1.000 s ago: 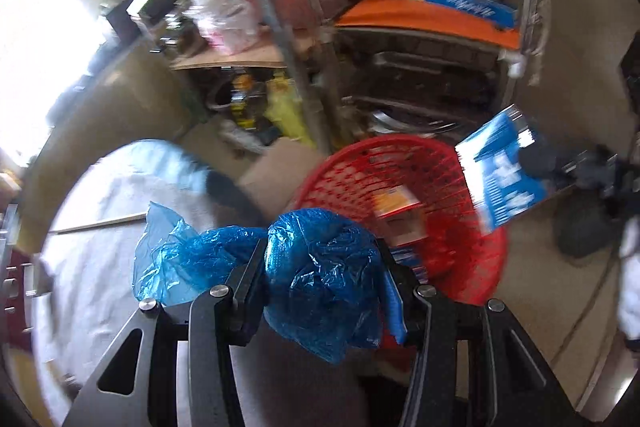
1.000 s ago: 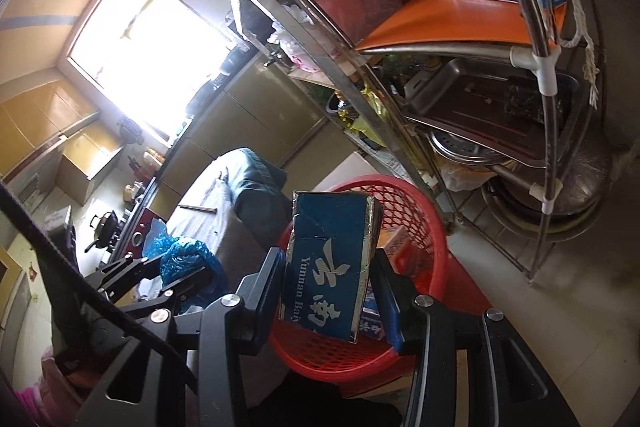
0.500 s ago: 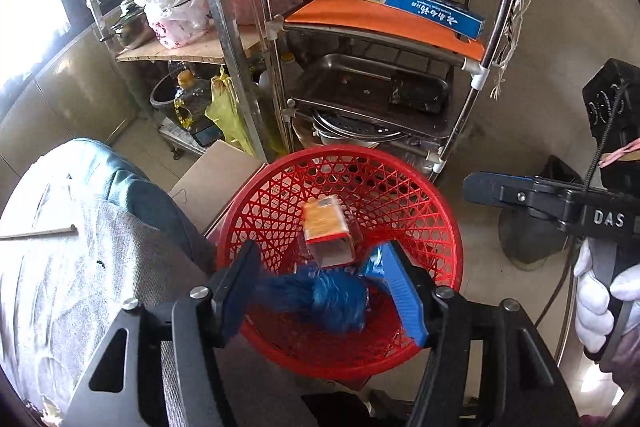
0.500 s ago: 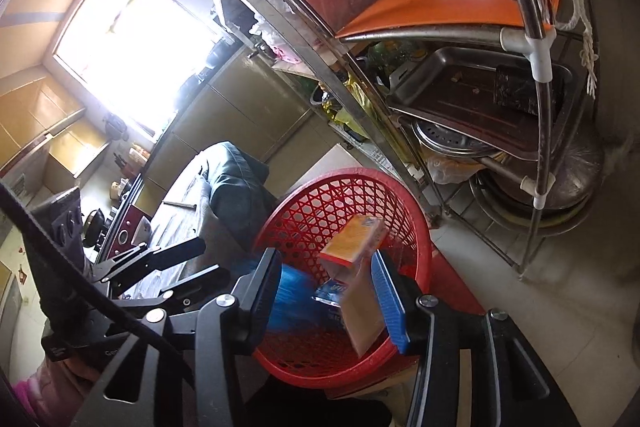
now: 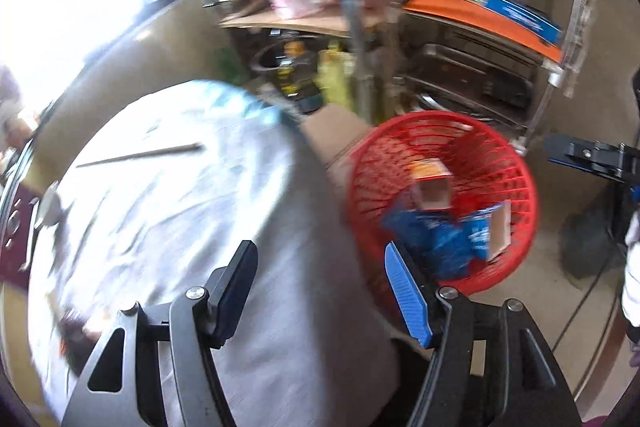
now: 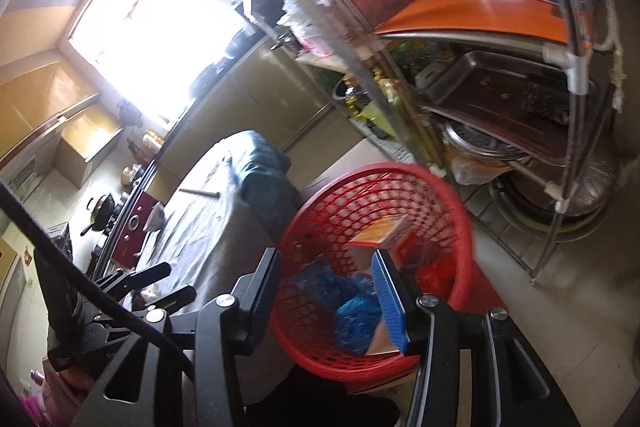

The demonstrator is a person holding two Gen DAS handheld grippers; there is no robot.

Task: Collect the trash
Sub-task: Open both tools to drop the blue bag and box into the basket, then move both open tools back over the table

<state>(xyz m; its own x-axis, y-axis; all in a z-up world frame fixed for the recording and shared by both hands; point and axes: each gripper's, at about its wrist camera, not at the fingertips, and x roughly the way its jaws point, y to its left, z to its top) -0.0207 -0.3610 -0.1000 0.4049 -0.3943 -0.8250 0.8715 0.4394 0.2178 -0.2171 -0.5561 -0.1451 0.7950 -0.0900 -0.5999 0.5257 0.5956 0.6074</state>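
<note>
– Between the fingers of the left gripper point(image 5: 320, 255), anything?
– Nothing. Spread wide, released, hovering over the grey tablecloth point(image 5: 180, 207) near the table's edge, off to one side of the red basket point(image 5: 500, 155).
– And the right gripper point(image 6: 326, 259)?
– Released too, narrower, pressing on nothing. Tilted down straight over the basket mouth, with only mesh and trash showing through the gap.
– Why empty over a bin?
– Judging by the load below, delivered already. Down inside the basket: a crumpled blue plastic bag point(image 5: 436, 239) on the near side, a blue box point(image 5: 480, 227) leaning beside it with a brown open end showing, an orange carton point(image 5: 430, 173) farther back, nearer the middle.
– Why a basket set low, tight against the table corner?
– Probably for a short drop: within reach from the tabletop, wide-mouthed, forgiving of poor aim.
– More trash left on the table?
– Hard to tell through the blur. Farther along the cloth, a thin stick point(image 5: 140, 157); at the far end, a dark teal bundle point(image 6: 264, 167). Possibly next, possibly not trash at all.
– Beyond the basket?
– A metal rack point(image 6: 572, 67) with trays, pans and an orange board point(image 6: 480, 15), stored, apart from the job. Farthest off, a bright window point(image 6: 152, 39).
</note>
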